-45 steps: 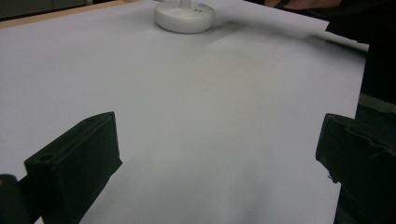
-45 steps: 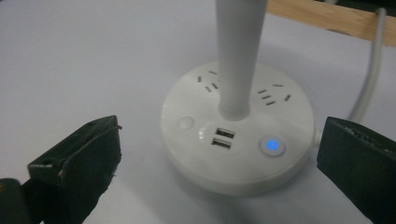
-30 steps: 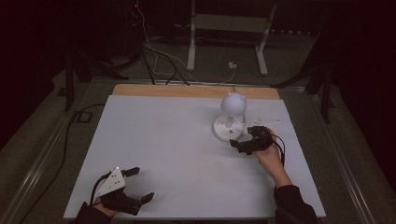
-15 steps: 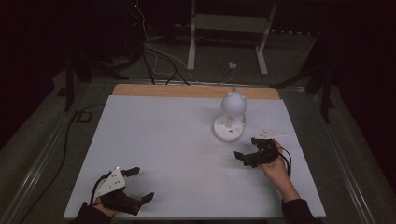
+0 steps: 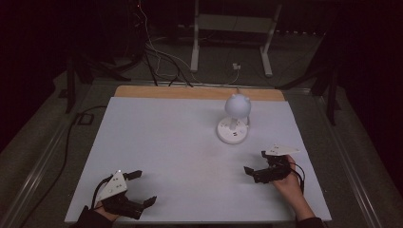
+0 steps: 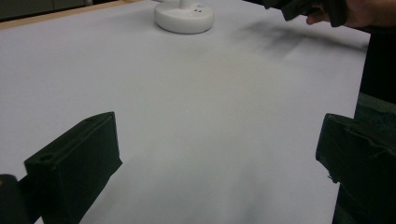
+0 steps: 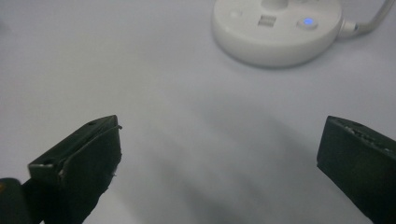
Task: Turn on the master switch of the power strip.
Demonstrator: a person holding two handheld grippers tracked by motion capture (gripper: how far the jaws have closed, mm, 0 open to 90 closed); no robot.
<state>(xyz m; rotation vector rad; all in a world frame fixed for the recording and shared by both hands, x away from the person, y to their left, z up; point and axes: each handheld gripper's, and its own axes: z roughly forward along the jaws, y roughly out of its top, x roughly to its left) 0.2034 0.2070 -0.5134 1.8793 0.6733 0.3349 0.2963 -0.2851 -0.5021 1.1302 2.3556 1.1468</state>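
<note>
Lamp ahead of the right gripper

Table (image 5: 166, 142) space separates everything. Standing far right, the lamp (image 5: 234, 123) is found just ahead of the right gripper (image 5: 259, 164), whose jaws are spread wide and empty. The left gripper (image 5: 138, 187), likewise open, is held well apart.

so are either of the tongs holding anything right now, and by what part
Nothing is held. The left tongs and the right tongs both stand open over bare table, and the white lamp stands apart from both.
</note>
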